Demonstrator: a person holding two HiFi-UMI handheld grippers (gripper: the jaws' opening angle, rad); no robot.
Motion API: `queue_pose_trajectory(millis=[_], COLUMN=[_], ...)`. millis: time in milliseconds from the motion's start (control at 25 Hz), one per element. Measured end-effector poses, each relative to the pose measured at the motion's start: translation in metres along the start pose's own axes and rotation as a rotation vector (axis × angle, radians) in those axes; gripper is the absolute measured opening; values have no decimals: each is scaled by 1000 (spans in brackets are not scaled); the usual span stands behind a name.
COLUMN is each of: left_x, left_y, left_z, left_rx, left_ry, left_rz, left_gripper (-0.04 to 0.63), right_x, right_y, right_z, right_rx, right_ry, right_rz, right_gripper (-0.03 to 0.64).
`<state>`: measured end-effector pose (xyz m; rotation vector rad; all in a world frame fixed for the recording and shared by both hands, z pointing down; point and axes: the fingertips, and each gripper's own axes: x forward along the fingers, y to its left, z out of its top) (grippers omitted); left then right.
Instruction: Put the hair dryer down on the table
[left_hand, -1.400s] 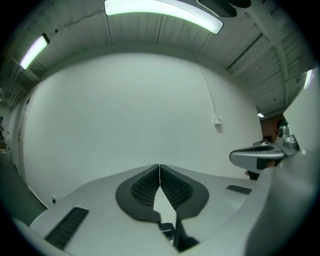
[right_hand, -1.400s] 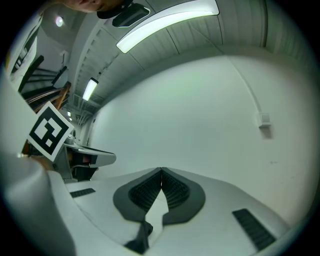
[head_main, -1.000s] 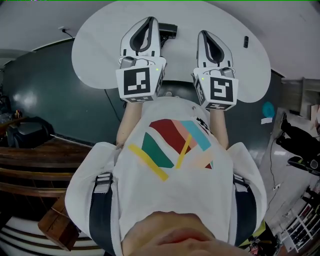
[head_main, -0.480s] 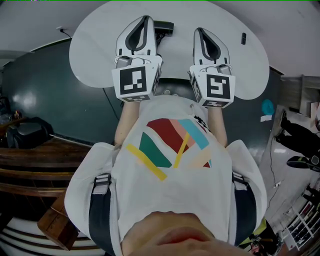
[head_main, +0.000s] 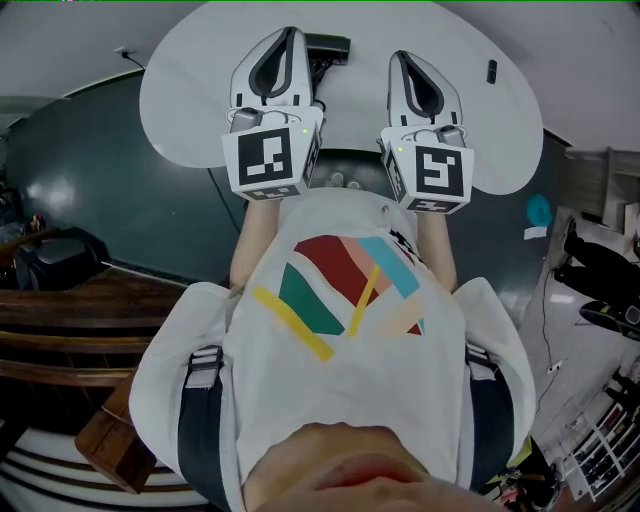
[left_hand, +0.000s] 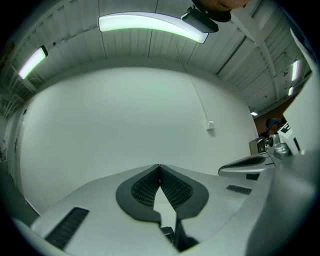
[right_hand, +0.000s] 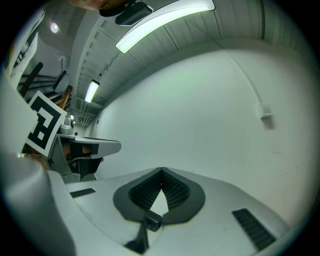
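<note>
In the head view a dark object (head_main: 329, 48), likely the hair dryer, lies on the white round table (head_main: 180, 90) just past the tip of my left gripper (head_main: 291, 34). That gripper is shut and holds nothing. My right gripper (head_main: 401, 58) hovers beside it over the table, also shut and empty. In the left gripper view the left gripper (left_hand: 159, 166) has its ribbed pads (left_hand: 144, 187) meeting at the tips, against a white wall. The right gripper view shows the right gripper (right_hand: 161, 170) closed the same way. The hair dryer is in neither gripper view.
A small dark item (head_main: 491, 72) lies at the table's far right. Wooden furniture (head_main: 70, 320) stands left of the person, and dark floor surrounds the table. The other gripper's body (left_hand: 247, 163) shows in the left gripper view, and the left gripper's marker cube (right_hand: 44, 125) in the right gripper view.
Both grippers have drifted slightly up and to the left in the head view, side by side. Their jaws have stayed shut, and the dark object still lies on the table.
</note>
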<state>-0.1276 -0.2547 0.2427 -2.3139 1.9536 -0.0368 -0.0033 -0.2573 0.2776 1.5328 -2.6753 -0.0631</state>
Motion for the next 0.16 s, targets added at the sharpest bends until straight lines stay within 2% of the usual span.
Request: queue_pose_trajectory(millis=[160], left_x=[-6], left_y=[1], left_z=[4], left_rx=[1], left_ry=[-11], left_rz=[-5], left_gripper=[17], right_x=[-4], right_y=[7], right_z=[1], right_rx=[0], right_ry=[0], right_rz=[8], right_gripper=[11])
